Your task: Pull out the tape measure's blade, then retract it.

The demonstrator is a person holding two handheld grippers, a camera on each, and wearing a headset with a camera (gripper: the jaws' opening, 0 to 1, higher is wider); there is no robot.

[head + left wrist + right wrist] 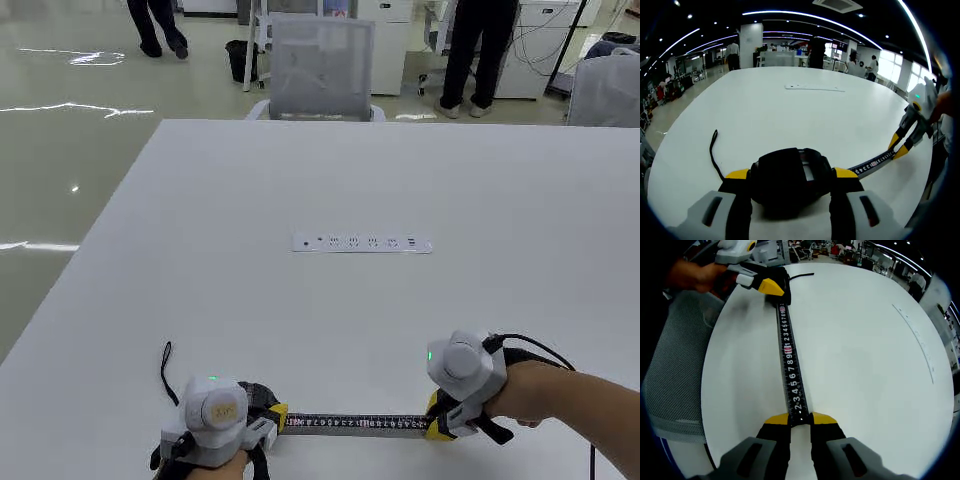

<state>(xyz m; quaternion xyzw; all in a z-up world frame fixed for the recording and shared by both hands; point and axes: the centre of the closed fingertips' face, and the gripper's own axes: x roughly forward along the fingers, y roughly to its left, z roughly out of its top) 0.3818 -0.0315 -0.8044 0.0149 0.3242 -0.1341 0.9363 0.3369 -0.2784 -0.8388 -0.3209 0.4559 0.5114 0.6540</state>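
White table, sparsely laid.
The broad white table [200,250] carries a white power strip [362,243] lying flat near its middle. Close to the front edge sits the black tape measure [790,177], its blade [355,424] drawn out sideways low along the top. Its thin black strap [166,365] curls on the surface beside it.

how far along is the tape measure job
Done, or nearly: the blade is pulled out and lies stretched along the table between the two grippers. In hand: the left gripper is shut on the tape measure case, and the right gripper pinches the blade's free end. Left: retracting the blade into the case, which has not started as far as the pictures show.
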